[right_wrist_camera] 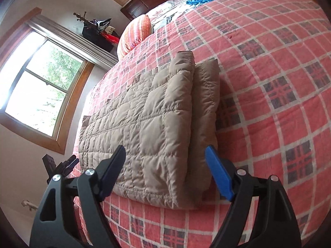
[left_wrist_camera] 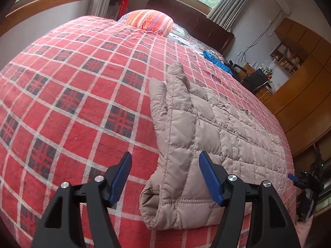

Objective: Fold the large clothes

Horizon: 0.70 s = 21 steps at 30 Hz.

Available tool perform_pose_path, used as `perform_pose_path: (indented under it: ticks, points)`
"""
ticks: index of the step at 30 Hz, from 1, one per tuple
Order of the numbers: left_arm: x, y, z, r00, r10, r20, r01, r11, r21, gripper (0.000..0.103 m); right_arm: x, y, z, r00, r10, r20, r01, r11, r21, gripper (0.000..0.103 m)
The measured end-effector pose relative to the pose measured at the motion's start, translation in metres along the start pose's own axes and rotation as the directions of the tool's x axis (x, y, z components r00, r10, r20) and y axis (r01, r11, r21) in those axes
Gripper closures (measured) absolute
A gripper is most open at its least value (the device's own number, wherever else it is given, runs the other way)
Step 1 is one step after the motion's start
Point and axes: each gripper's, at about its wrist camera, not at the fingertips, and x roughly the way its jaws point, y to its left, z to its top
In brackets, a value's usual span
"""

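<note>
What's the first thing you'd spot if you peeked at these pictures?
A puffy tan quilted coat, folded up, lies on a big red checked bedspread. Both pairs of tongs, left and right, are open near its closest edge. A striped orange pillow sits at the bed's far end.

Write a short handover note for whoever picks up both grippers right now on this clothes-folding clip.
Left gripper: open, empty, at one end of the quilted beige jacket.
Right gripper: open, empty, at the opposite end.
The jacket lies on the red plaid bedspread near the bed edge.
Done: it is folded into a long, layered strip.
Left: probably one more fold, end to end, to make it compact; then check edges.
</note>
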Motion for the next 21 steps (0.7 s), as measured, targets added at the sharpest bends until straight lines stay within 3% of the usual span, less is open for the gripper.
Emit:
perform_pose_path:
  ticks: [7, 14, 19, 21]
  points:
    - [0.042, 0.003, 0.013, 0.993, -0.087, -0.075, 0.084, 0.996, -0.042, 0.033, 0.032, -0.02, 0.01, 0.999, 0.011, -0.042, -0.008, 0.998, 0.056, 0.02]
    - [0.079, 0.005, 0.017, 0.968, -0.21, -0.138, 0.197, 0.975, -0.103, 0.031, 0.055, -0.033, 0.016, 0.998, 0.033, -0.057, -0.028, 0.996, 0.084, 0.02]
    - [0.089, -0.007, 0.018, 0.967, -0.208, -0.144, 0.199, 0.977, -0.077, 0.029, 0.069, -0.031, 0.019, 0.997, 0.051, -0.051, -0.047, 0.996, 0.077, 0.019]
    - [0.091, -0.013, 0.019, 0.967, -0.206, -0.151, 0.199, 0.978, -0.061, 0.035, 0.075, -0.025, 0.02, 0.997, 0.054, -0.056, -0.05, 0.997, 0.066, 0.029]
